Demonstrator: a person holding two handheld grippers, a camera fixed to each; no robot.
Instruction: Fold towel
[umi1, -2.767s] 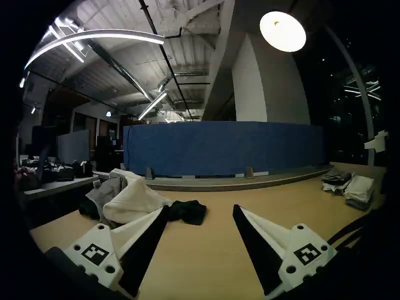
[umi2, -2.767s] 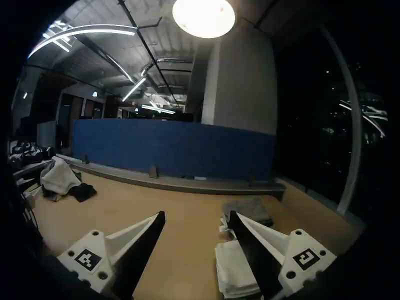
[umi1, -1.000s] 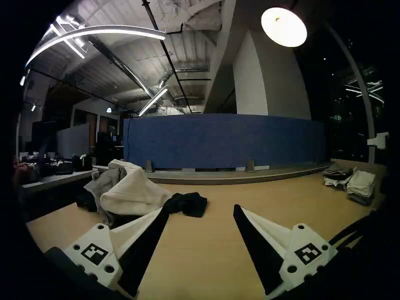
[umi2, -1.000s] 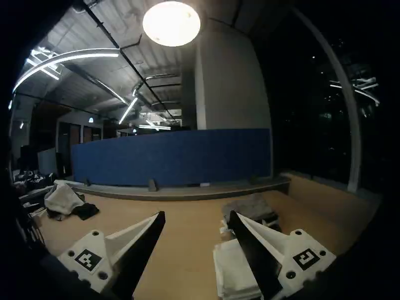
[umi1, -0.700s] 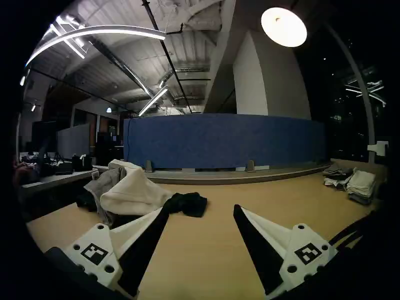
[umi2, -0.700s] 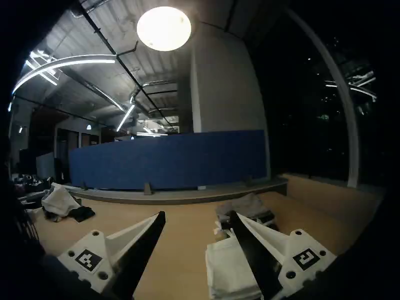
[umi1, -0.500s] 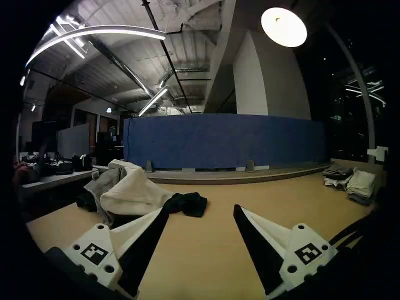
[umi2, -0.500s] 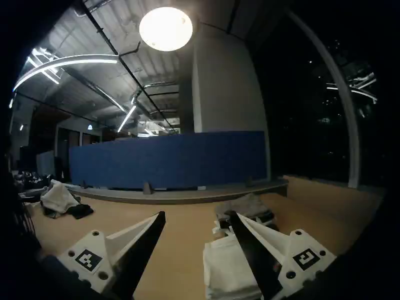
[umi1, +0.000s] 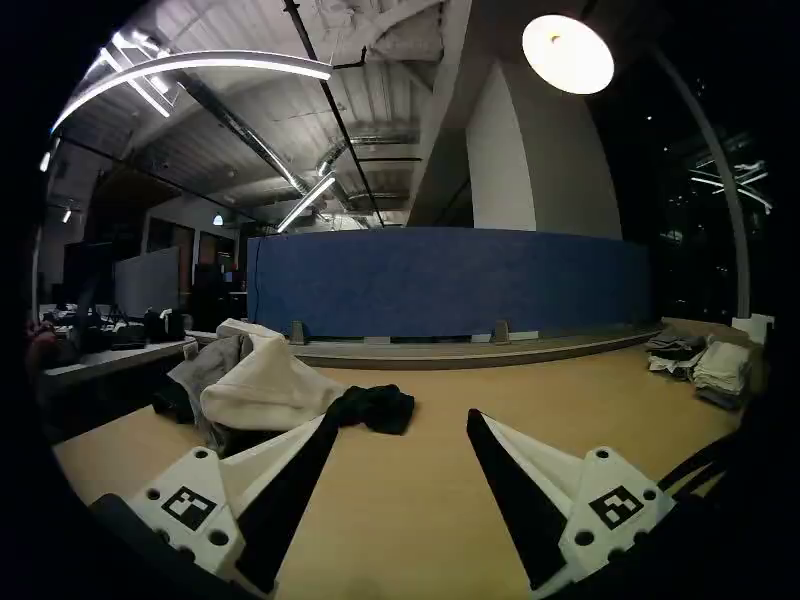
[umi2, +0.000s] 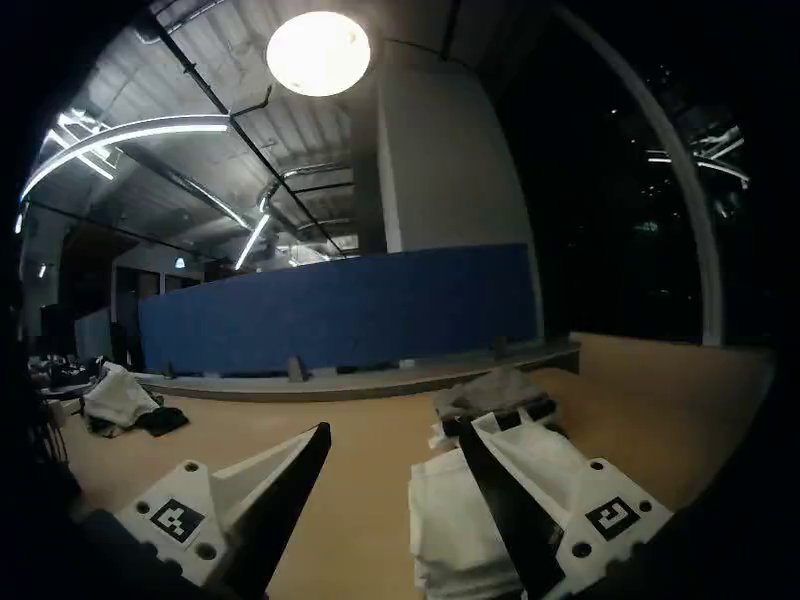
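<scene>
While L gripper (umi1: 400, 414) & R gripper (umi2: 393, 427) gape empty, crumpled cream towel (umi1: 265, 392), prob. folded white stack (umi2: 440, 520).

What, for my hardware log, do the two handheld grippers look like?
Both the left gripper and right gripper look alike: two white wedge fingers tapering to points, black inner faces, and a square black-and-white marker with small holes near each base.
</scene>
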